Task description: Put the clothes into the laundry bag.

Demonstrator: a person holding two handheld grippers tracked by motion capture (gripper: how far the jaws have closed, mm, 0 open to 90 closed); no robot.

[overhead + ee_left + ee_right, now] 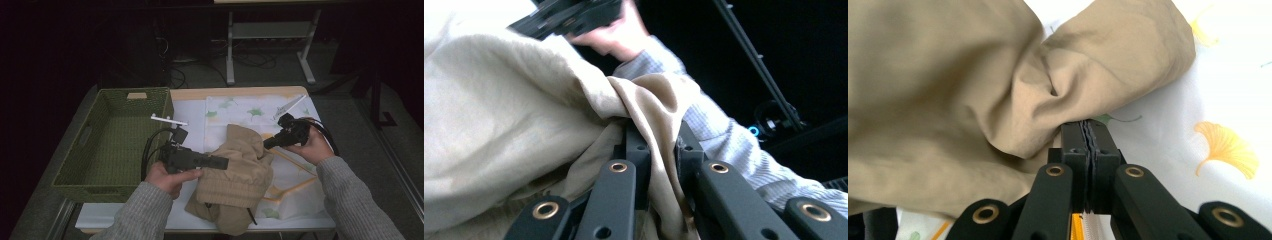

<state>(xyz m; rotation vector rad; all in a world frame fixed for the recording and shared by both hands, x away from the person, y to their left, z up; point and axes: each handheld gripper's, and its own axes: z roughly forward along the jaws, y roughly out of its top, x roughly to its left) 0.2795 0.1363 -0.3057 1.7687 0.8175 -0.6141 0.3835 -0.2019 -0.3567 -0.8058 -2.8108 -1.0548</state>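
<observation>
in the high view a crumpled beige cotton garment with a ribbed hem (235,172) lies heaped on a white tablecloth printed with green and yellow leaves (300,185), its lower folds hanging at the near table edge. a woven green rectangular basket (107,145) sits at the left end, well apart from the cloth heap, with a thin white plastic hanger (169,119) lying across its right rim. bare tablecloth stays open behind the garment and to its right. the left gripper (222,162) lies level with its tip at the garment's left side; the right gripper (267,145) points in at the upper right side. the tips themselves are too small here to read.

in the left gripper view the left gripper (661,145) has a twisted fold of the beige garment (509,110) running down between its two black jaws, which are clamped on that fold. the cloth covers the left half of the frame; the person's other hand (616,37) with its gripper is blurred and cut off at the top edge.

in the right gripper view the right gripper (1090,130) has its jaws pressed together, pinching a gathered edge of the garment (948,90) at the very tips. how much cloth sits between the pads is hard to make out. leaf-printed tablecloth (1228,75) lies open to the right.
</observation>
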